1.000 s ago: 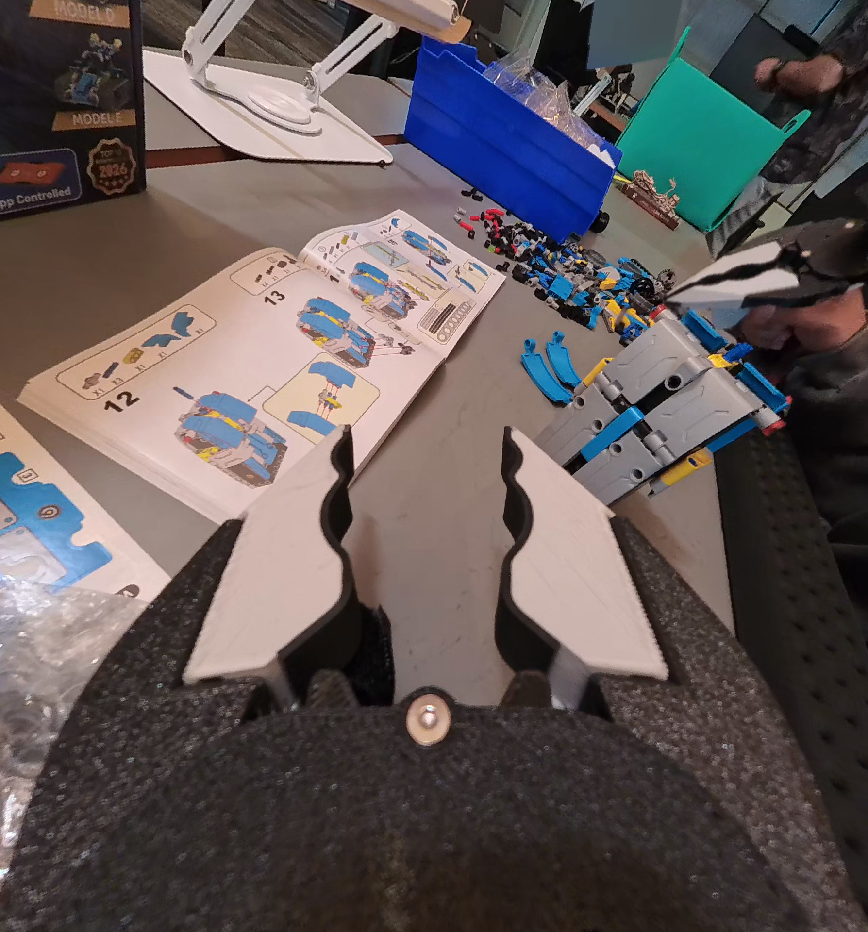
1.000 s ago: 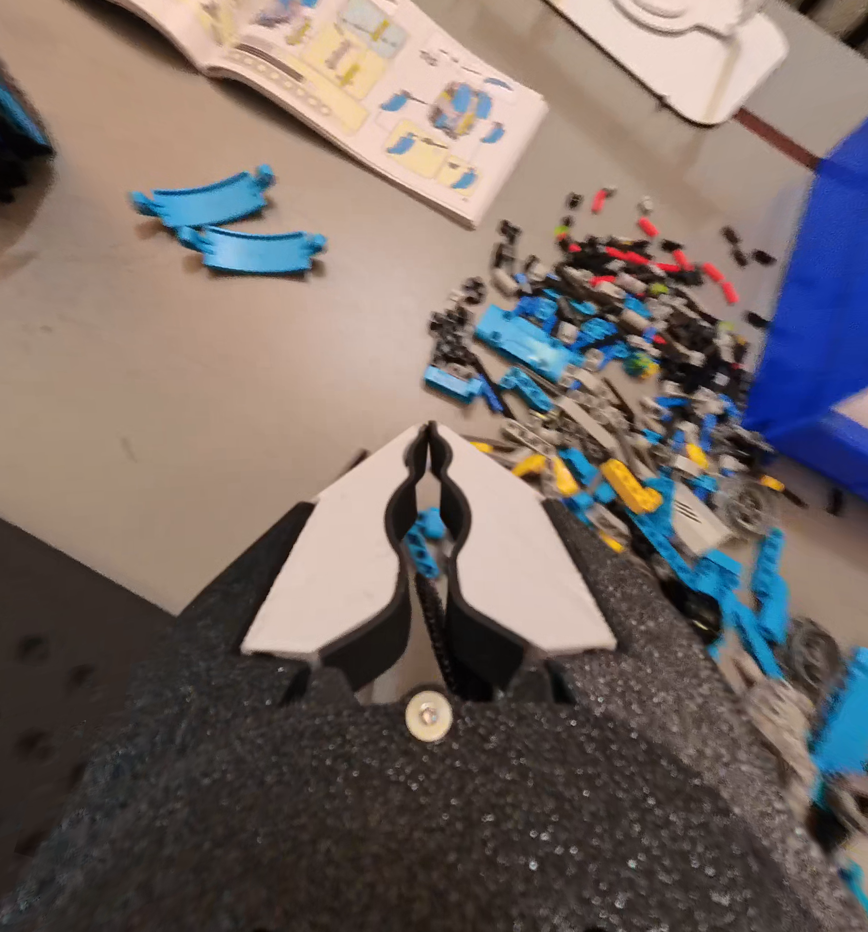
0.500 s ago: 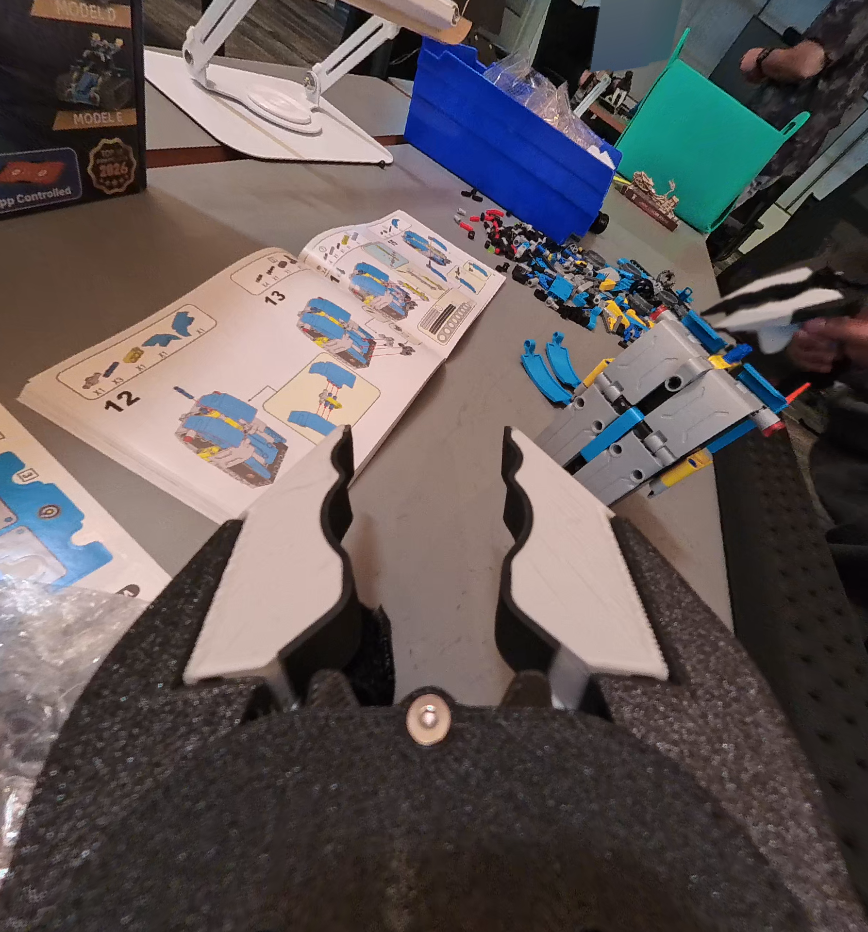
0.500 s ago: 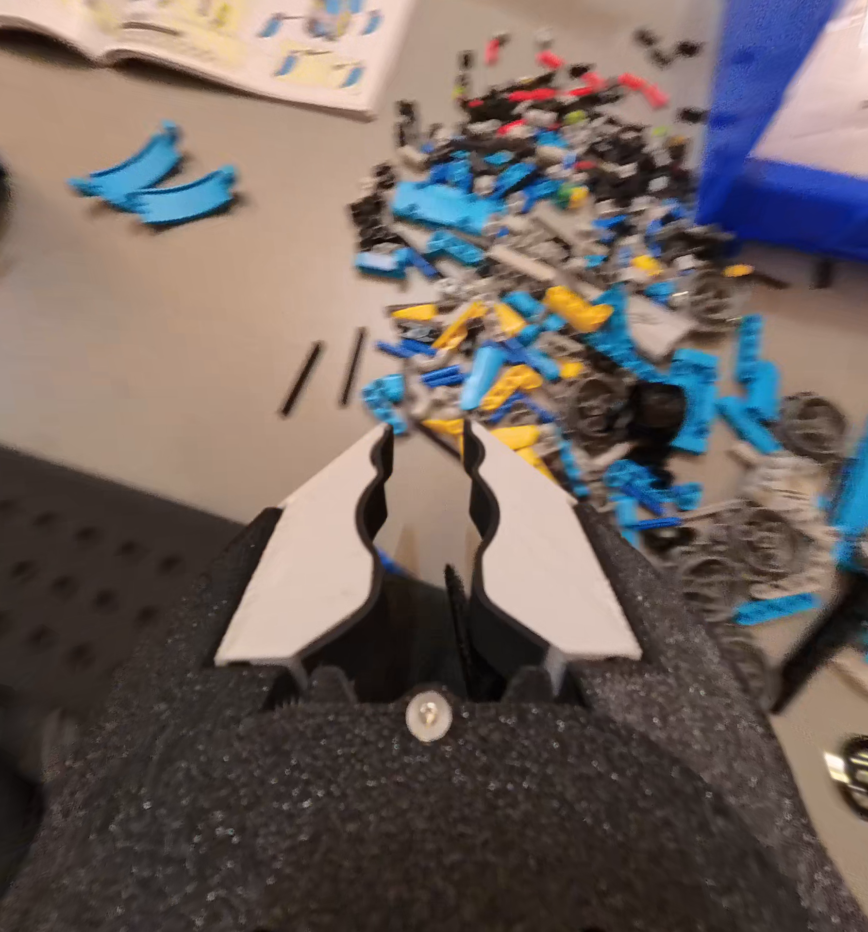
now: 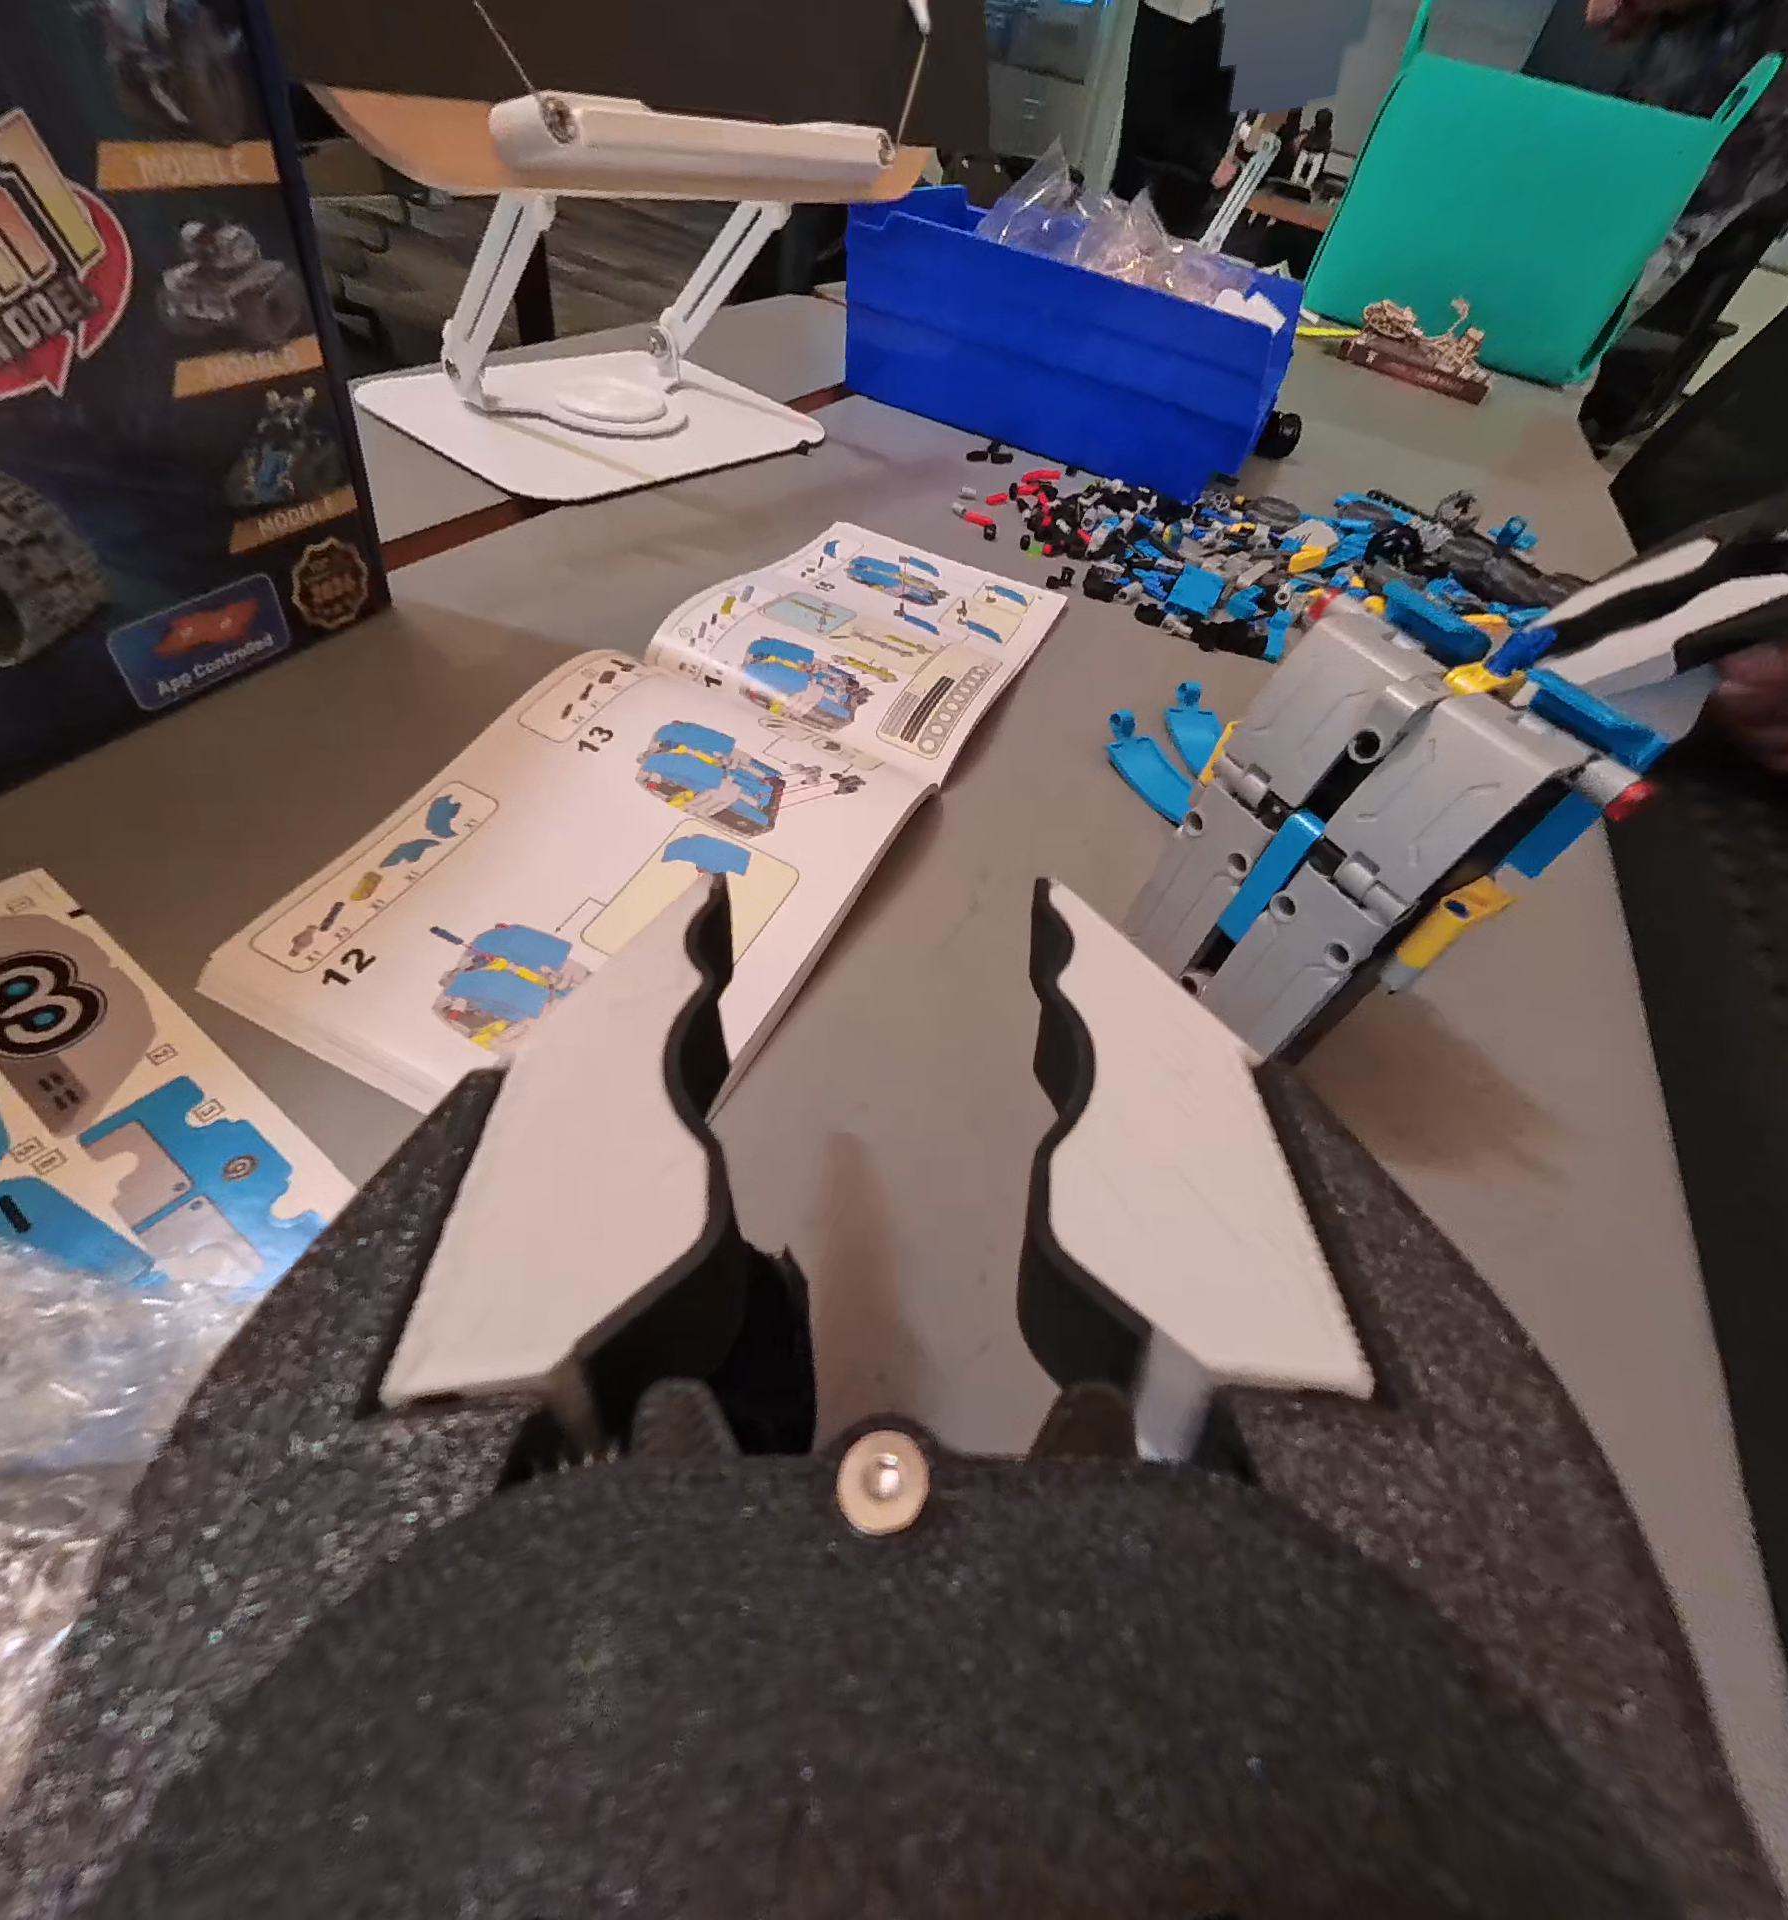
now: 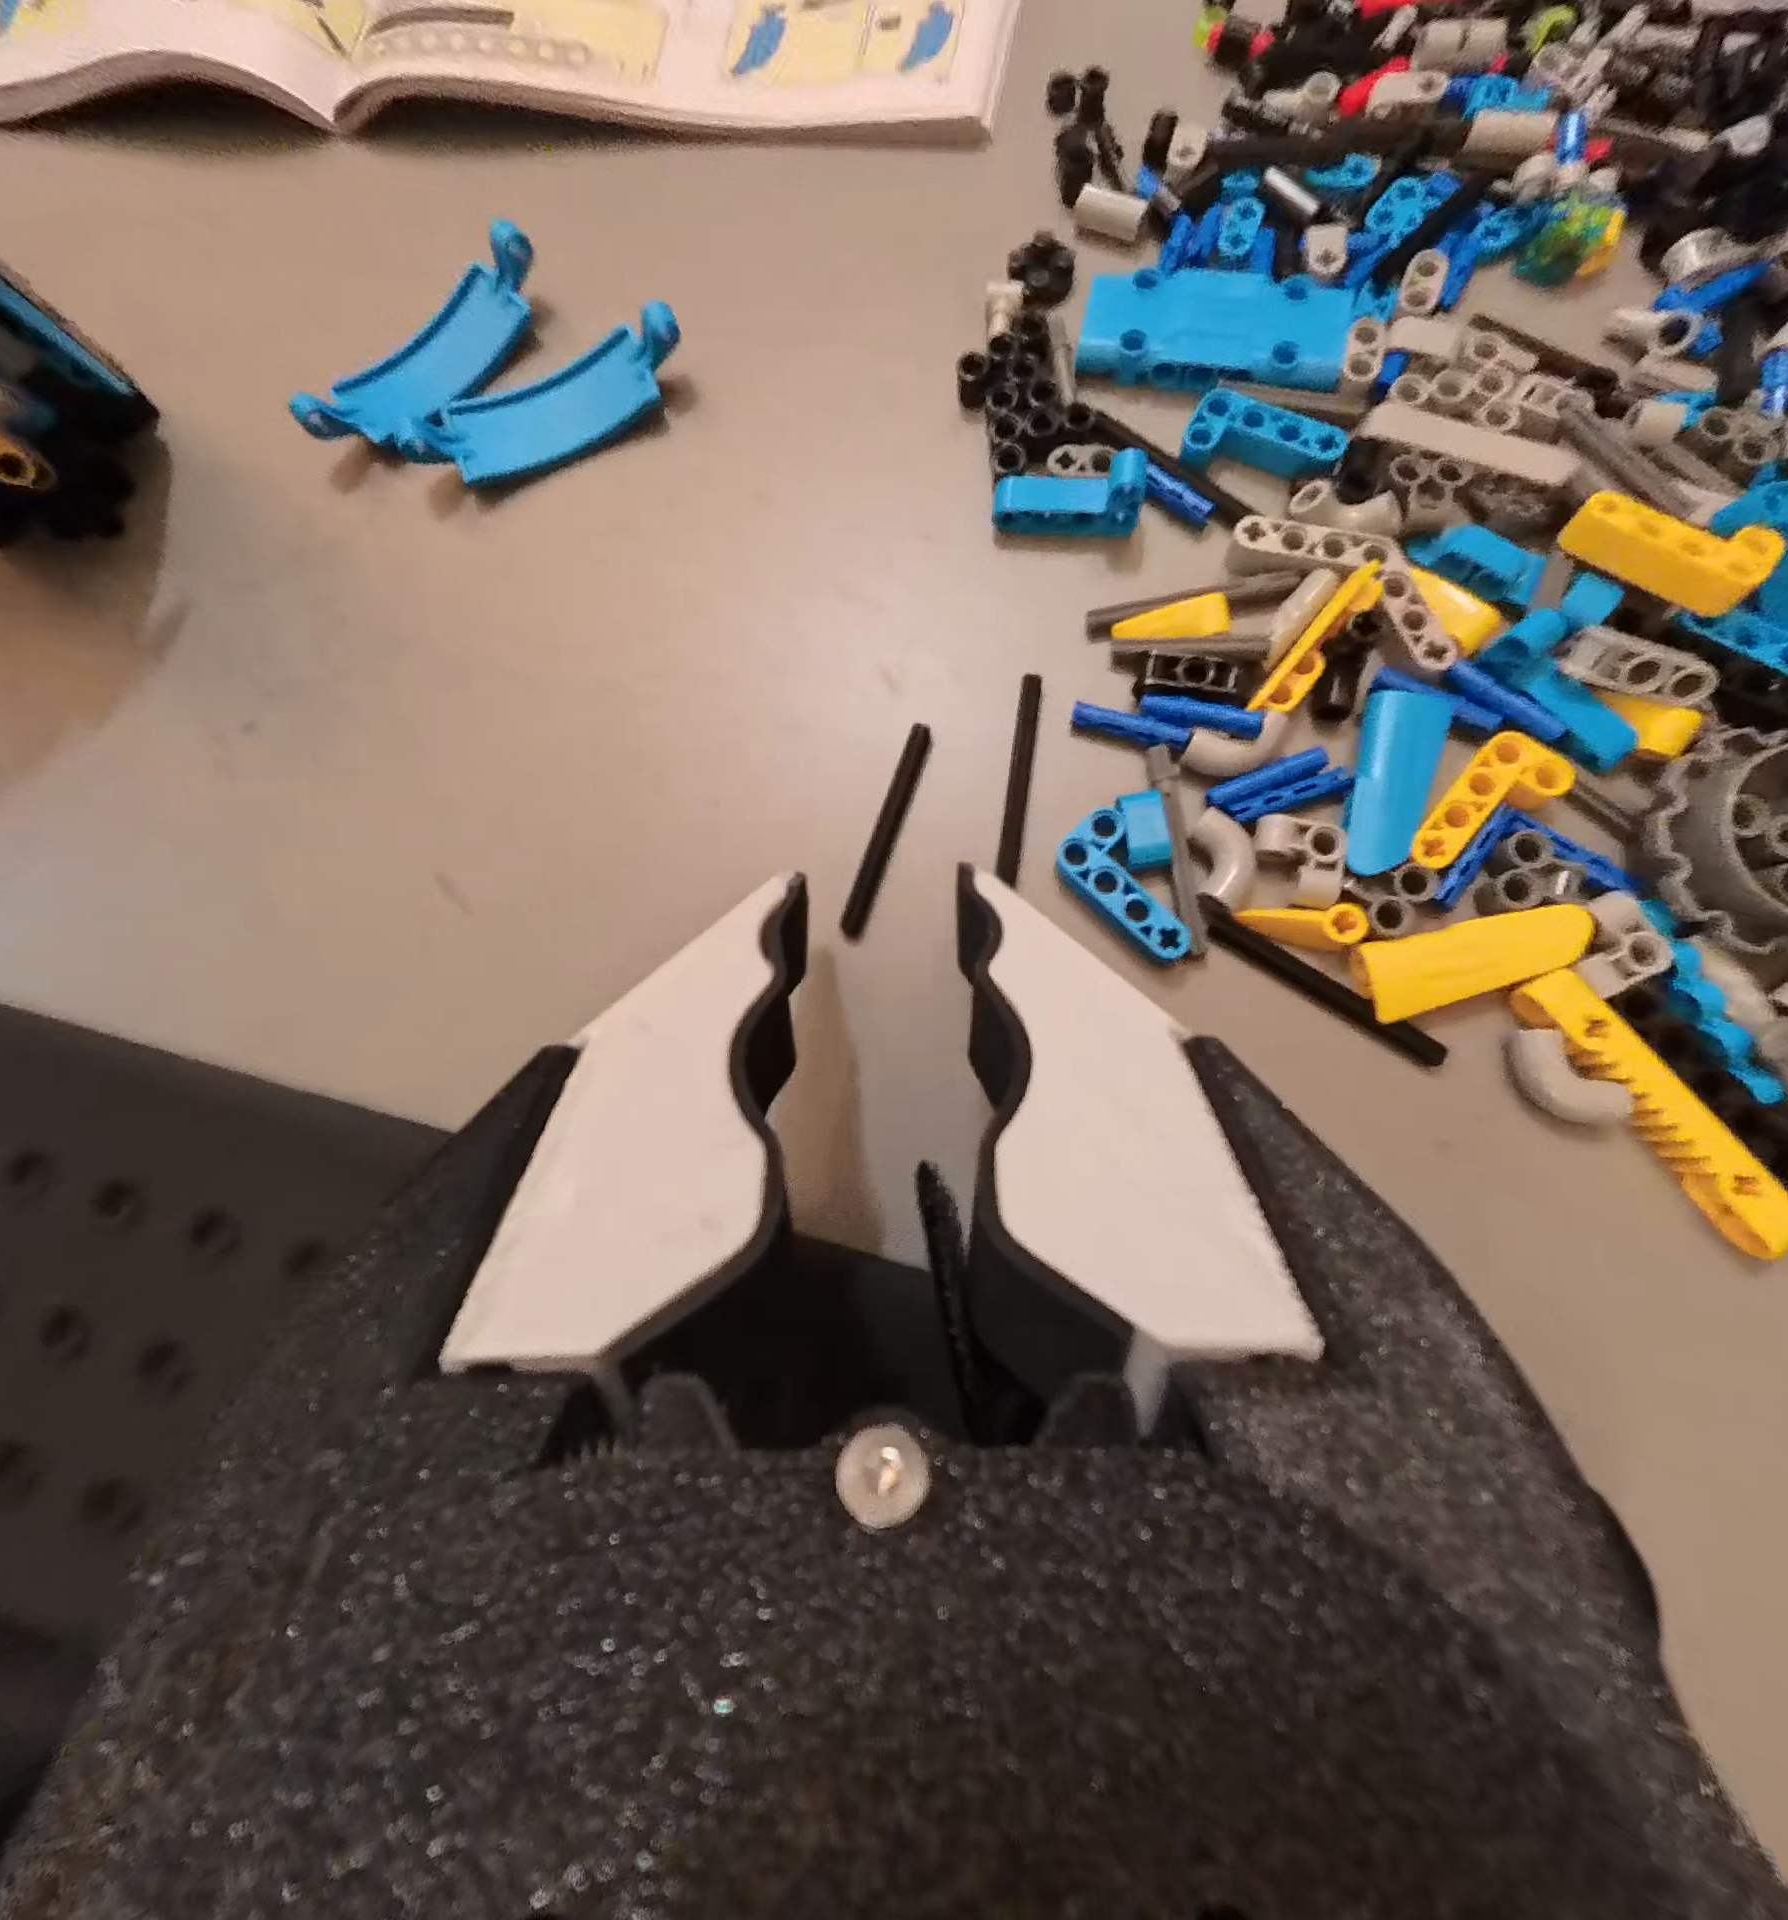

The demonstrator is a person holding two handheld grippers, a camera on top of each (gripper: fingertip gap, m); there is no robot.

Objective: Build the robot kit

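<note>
My left gripper (image 5: 874,894) is open and empty, low over the grey table between the open instruction booklet (image 5: 661,779) and a grey-and-blue brick model (image 5: 1389,831) to its right. My right gripper (image 6: 879,883) is open and empty, its tips just short of a thin black axle (image 6: 885,831), with a second black axle (image 6: 1018,779) beside it. A pile of loose blue, yellow, grey and black parts (image 6: 1441,520) lies to its right. In the left wrist view the right gripper (image 5: 1555,634) shows by the model's far end.
Two blue curved panels (image 6: 485,374) lie left of the pile. A blue bin (image 5: 1056,322), a green bin (image 5: 1513,197), a white stand (image 5: 599,416) and a dark box (image 5: 121,364) stand at the back. A sticker sheet (image 5: 59,1091) and bubble wrap (image 5: 17,1455) lie near left. A black perforated mat (image 6: 90,1195) borders the table. There is about 35 cm between the tips of the two grippers.
My right gripper has gone from shut to open and swung along the pile's near edge to the two black axles. My left gripper has tilted up a little, still open.
</note>
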